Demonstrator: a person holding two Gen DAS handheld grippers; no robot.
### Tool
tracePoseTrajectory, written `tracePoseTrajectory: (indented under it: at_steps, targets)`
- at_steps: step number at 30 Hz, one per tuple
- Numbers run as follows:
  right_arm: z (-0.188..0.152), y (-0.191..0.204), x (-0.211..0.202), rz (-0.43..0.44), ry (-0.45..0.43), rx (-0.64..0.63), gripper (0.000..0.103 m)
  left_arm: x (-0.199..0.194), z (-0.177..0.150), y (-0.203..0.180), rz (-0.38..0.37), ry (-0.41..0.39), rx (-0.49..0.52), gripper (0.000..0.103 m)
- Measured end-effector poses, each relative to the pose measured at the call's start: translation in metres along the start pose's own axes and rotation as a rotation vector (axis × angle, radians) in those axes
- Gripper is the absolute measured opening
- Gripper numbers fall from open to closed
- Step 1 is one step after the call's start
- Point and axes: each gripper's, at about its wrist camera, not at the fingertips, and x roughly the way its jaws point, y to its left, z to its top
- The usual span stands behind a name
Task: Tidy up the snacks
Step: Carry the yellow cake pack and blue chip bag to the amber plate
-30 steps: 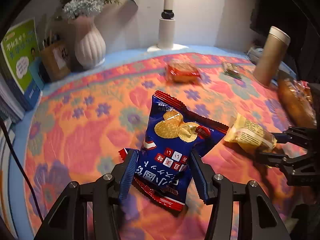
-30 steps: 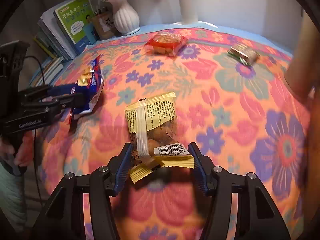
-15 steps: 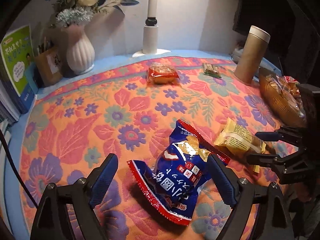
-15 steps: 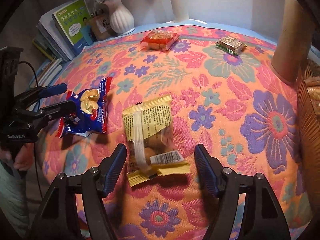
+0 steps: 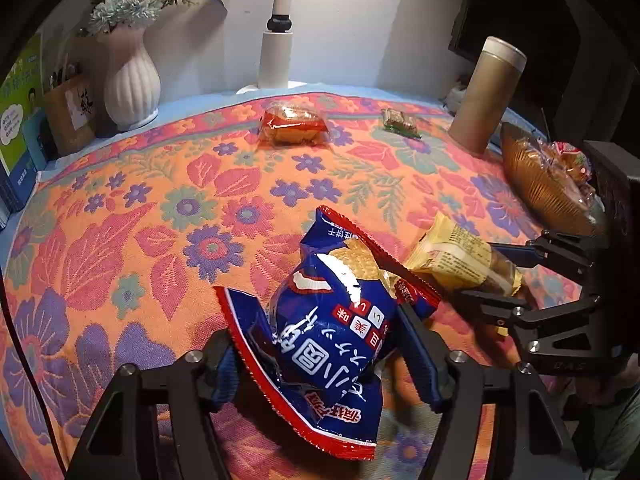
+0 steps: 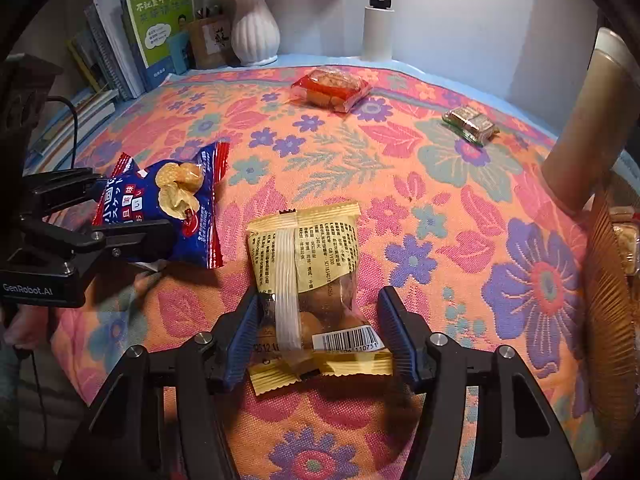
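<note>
Left wrist view: the left gripper [image 5: 320, 352] jaws, just closing, are pinching the blue biscuit bag [image 5: 332, 320]. The right gripper [image 6: 318, 336] jaws are likewise clamping the yellow pastry packet [image 6: 308, 272] on the desk [image 6: 440, 200]. Next: lifting both toward the basket [image 6: 612, 272], probably.

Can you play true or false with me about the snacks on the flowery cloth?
1. The left gripper squeezes a blue and red biscuit bag. True.
2. The right gripper holds a green book. False: a yellow wrapped cake packet sits between its fingers.
3. The white ribbed vase lies tipped over. False: it stands upright.
4. A small red cracker packet lies far back on the cloth. True.
</note>
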Motion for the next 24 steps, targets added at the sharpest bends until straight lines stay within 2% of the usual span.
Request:
tracePoseTrajectory:
  at_steps: [3, 9, 13, 18, 24]
  targets:
    - [-0.001, 0.002, -0.003, 0.008, 0.0, 0.001, 0.054, -0.008, -0.001, -0.005, 0.004, -0.02, 0.005, 0.055]
    - [0.0, -0.003, -0.03, 0.009, -0.067, 0.026, 0.054, -0.034, 0.007, -0.019, -0.005, -0.091, 0.007, 0.054]
    - [0.003, -0.014, -0.056, -0.02, -0.125, 0.055, 0.054, -0.056, 0.023, -0.032, -0.057, -0.154, -0.007, 0.054]
    - [0.0, -0.04, -0.099, -0.072, -0.22, 0.113, 0.054, -0.075, 0.052, -0.067, -0.108, -0.222, 0.028, 0.054]
    - [-0.014, -0.095, -0.149, -0.142, -0.323, 0.228, 0.054, -0.073, 0.087, -0.13, -0.184, -0.248, 0.102, 0.054]
